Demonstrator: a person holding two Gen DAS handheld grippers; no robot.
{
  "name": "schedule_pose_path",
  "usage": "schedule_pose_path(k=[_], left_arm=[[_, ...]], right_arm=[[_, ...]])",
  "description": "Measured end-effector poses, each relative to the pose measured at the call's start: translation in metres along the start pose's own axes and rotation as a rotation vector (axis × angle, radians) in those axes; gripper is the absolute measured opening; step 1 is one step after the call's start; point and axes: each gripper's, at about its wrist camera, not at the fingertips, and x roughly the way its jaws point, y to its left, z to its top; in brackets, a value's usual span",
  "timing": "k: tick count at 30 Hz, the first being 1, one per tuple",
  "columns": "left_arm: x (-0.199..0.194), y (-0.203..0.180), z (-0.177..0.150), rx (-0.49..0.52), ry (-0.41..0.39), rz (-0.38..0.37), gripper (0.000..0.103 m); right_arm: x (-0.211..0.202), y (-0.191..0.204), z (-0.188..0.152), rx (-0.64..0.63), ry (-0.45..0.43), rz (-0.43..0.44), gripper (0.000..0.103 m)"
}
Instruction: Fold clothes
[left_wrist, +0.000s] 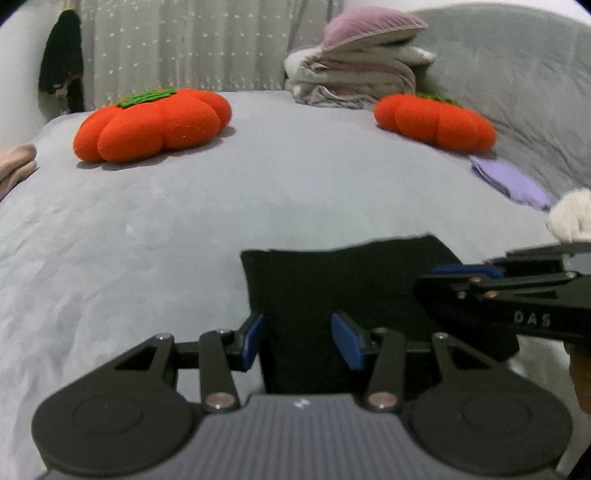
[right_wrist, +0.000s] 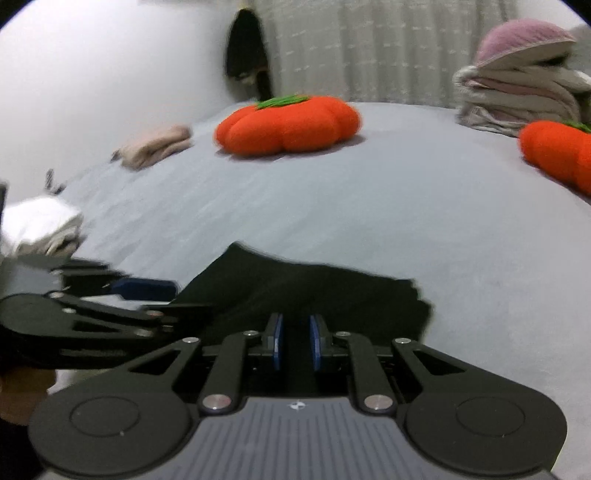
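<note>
black garment (left_wrist: 332, 288) lies on grey bed (left_wrist: 184, 221) (pumpkin cushions (left_wrist: 151, 125) behind).

Grey bed (left_wrist: 184, 221), pale curtain (left_wrist: 184, 44), white wall (right_wrist: 92, 74).

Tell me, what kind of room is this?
Most likely a bedroom: a wide grey bed with pumpkin-shaped cushions, a pile of folded bedding, and a curtain behind.

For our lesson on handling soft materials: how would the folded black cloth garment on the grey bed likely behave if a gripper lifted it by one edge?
The folded black cloth garment would probably droop and unfold, since it lies limp with uneven edges. It looks thin and flat, so likely light. On the soft grey bed cover it may drag and bunch rather than slide.
</note>
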Motion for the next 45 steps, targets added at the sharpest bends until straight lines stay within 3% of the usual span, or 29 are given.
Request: schedule_pose_path(k=[7, 13, 16, 18, 21, 26, 38, 45], left_arm=[[0.015, 0.019, 0.023, -0.101, -0.012, -0.032, 0.043], [0.035, 0.027, 0.031, -0.144, -0.007, -0.033, 0.039], [0.041, 0.027, 0.030, -0.138, 0.002, -0.045, 0.030], [0.046, 0.027, 0.030, -0.133, 0.008, -0.052, 0.016], [0.050, 0.020, 0.029, -0.074, -0.002, -0.039, 0.006], [0.042, 0.012, 0.028, -0.027, -0.046, -0.028, 0.005], [0.033, 0.013, 0.031, -0.078, -0.127, -0.026, 0.005], [0.040, 0.015, 0.029, -0.101, -0.127, 0.002, 0.006]], right_arm=[[0.003, -0.034, 0.009, 0.161, -0.009, -0.068, 0.015], [0.011, -0.051, 0.012, 0.223, -0.003, -0.102, 0.020], [0.018, -0.056, 0.012, 0.243, 0.009, -0.097, 0.020], [0.020, -0.055, 0.012, 0.239, 0.011, -0.093, 0.020], [0.020, -0.051, 0.011, 0.208, 0.010, -0.101, 0.016], [0.015, -0.046, 0.011, 0.192, -0.015, -0.122, 0.008], [0.001, -0.037, 0.017, 0.164, -0.123, -0.159, 0.006], [0.013, -0.030, 0.016, 0.128, -0.099, -0.194, 0.006]])
